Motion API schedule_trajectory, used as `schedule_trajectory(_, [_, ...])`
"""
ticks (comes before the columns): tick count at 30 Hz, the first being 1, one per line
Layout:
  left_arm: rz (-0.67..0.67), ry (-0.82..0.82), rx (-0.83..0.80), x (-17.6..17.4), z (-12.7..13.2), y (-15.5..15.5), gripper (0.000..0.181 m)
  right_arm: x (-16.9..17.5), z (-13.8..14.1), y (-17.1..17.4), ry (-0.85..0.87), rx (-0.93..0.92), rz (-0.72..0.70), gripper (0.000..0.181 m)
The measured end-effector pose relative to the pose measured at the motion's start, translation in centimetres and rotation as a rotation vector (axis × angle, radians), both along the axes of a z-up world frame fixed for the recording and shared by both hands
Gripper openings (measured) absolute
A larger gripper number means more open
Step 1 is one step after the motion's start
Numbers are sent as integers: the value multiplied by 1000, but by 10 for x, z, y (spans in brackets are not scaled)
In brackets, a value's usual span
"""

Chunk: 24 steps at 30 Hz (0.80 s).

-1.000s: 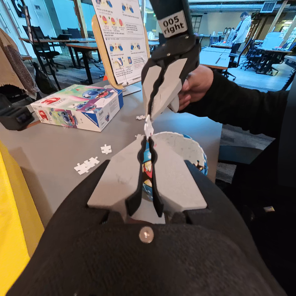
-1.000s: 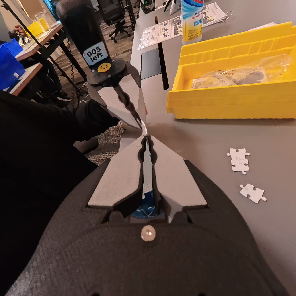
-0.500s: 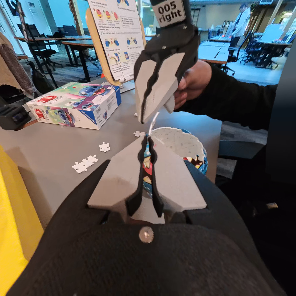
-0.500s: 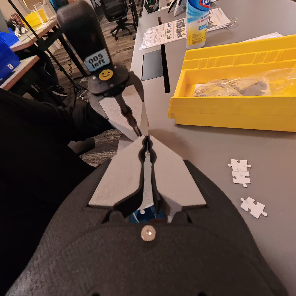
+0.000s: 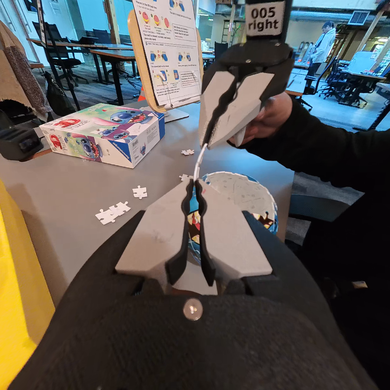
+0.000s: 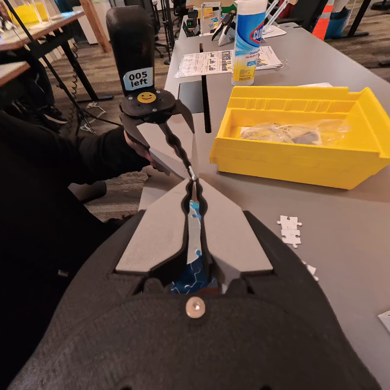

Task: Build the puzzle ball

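The half-built puzzle ball (image 5: pixel 238 194) is an open bowl, white inside and blue outside, near the table's right edge. My left gripper (image 5: pixel 194 182) is shut, its tips pinching the bowl's left rim. My right gripper (image 5: pixel 207 146) is above it, shut on the top end of a white puzzle piece (image 5: pixel 199 162). The piece shows edge-on and bowed, and its lower end meets the rim at the left tips. In the right wrist view my right gripper (image 6: pixel 193 181) almost touches the left gripper (image 6: pixel 191 168). The ball (image 6: pixel 194 272) shows between the right fingers.
Loose white pieces (image 5: pixel 113 212) (image 6: pixel 290 230) lie on the grey table. A puzzle box (image 5: pixel 101 135) and an instruction stand (image 5: pixel 168 52) are behind. A yellow bin (image 6: pixel 295 160) with a plastic bag and a wipes canister (image 6: pixel 247 46) are on the far side. The table edge (image 5: pixel 292 211) is close by the ball. My left and right fingertips are right by each other.
My right gripper has lifted and tilted a little with the piece. The piece, face-on one second ago, now shows edge-on and bowed. The left gripper and ball have hardly moved.
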<state>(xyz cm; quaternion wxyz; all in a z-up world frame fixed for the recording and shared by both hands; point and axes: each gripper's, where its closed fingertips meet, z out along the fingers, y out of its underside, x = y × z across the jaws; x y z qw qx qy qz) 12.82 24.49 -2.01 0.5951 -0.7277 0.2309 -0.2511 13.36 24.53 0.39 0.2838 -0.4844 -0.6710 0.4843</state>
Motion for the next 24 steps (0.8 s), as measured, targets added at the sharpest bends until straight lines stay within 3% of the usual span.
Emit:
schedule_trajectory(15, [-3, 75, -2, 6, -7, -1, 0, -2, -4, -8, 5, 205, -8, 0])
schedule_trajectory(21, [25, 82, 8, -6, -5, -12, 11, 10, -4, -14, 74, 421, 2, 0])
schedule_trajectory(24, [58, 72, 17, -23, -9, -17, 2, 18, -6, -21, 124, 602, 17, 0])
